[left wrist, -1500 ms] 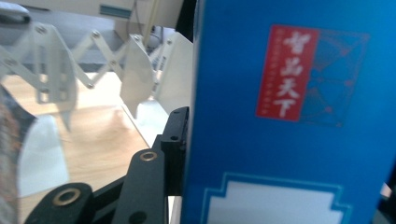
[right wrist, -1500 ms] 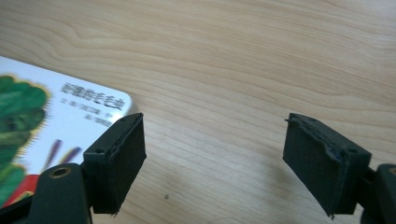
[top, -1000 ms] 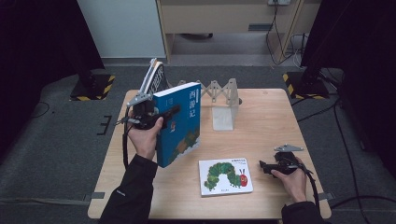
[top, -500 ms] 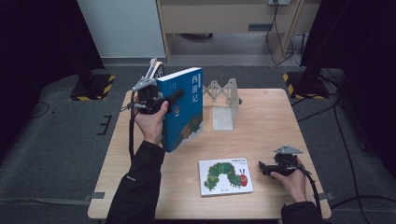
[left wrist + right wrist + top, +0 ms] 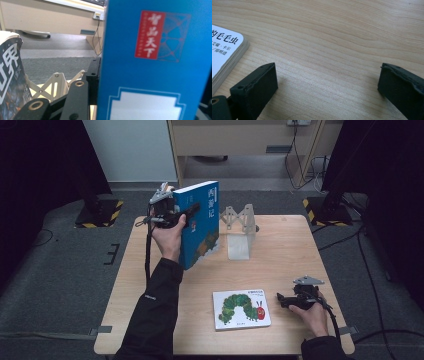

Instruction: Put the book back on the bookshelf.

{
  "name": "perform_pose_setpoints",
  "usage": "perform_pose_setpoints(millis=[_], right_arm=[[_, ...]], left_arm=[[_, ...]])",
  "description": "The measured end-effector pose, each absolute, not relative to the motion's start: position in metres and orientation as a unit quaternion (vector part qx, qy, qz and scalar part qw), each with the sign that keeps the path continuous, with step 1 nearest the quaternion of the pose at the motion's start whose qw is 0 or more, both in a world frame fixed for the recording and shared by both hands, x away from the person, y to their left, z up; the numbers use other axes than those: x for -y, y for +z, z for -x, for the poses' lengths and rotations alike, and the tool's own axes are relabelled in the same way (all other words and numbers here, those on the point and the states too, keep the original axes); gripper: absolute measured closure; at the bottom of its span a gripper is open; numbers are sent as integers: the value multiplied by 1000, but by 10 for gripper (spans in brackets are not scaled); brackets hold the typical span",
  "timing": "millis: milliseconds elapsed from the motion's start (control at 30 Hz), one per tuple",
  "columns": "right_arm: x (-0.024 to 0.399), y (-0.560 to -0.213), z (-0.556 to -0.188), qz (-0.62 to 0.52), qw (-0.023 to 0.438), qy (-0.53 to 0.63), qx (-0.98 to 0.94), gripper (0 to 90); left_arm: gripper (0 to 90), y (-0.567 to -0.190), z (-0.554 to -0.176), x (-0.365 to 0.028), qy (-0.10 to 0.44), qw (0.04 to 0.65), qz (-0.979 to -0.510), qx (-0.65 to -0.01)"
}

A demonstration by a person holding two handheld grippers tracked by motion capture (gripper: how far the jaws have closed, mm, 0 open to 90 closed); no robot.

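A thick blue book (image 5: 202, 227) is held upright above the table's far left, with my left gripper (image 5: 181, 215) shut on it from the left side. In the left gripper view the book's blue face with a red label (image 5: 155, 62) sits between the jaws of my left gripper (image 5: 150, 82). A caterpillar picture book (image 5: 241, 309) lies flat near the front edge. Just right of it my right gripper (image 5: 281, 300) rests low on the table; its jaws have just been opening and stand wide apart over bare wood (image 5: 327, 82). A corner of the picture book (image 5: 224, 52) lies left of them.
A white folding book rack (image 5: 240, 232) stands at the back middle of the wooden table (image 5: 280, 255), right beside the lifted book. A dark printed cover (image 5: 10, 82) shows at the left edge of the left gripper view. Cables trail from both grippers.
My left hand has carried the blue book up and toward the far side, closer to the rack. The right hand has stayed where it was.
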State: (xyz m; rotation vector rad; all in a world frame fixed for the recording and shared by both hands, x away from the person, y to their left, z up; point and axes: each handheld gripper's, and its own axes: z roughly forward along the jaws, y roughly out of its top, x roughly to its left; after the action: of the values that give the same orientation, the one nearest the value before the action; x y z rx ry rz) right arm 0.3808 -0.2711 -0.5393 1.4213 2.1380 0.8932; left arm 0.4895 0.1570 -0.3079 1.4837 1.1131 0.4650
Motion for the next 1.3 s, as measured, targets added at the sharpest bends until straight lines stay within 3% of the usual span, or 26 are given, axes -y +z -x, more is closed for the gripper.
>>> perform_pose_setpoints(millis=[733, 1300], right_arm=[[271, -539, -381, -511, 210, 321, -769, 25], [271, -539, -381, -511, 208, 321, -770, 25]], left_arm=[[595, -312, -549, -138, 229, 560, -613, -508], [594, -352, -566, -115, 231, 530, -622, -529]])
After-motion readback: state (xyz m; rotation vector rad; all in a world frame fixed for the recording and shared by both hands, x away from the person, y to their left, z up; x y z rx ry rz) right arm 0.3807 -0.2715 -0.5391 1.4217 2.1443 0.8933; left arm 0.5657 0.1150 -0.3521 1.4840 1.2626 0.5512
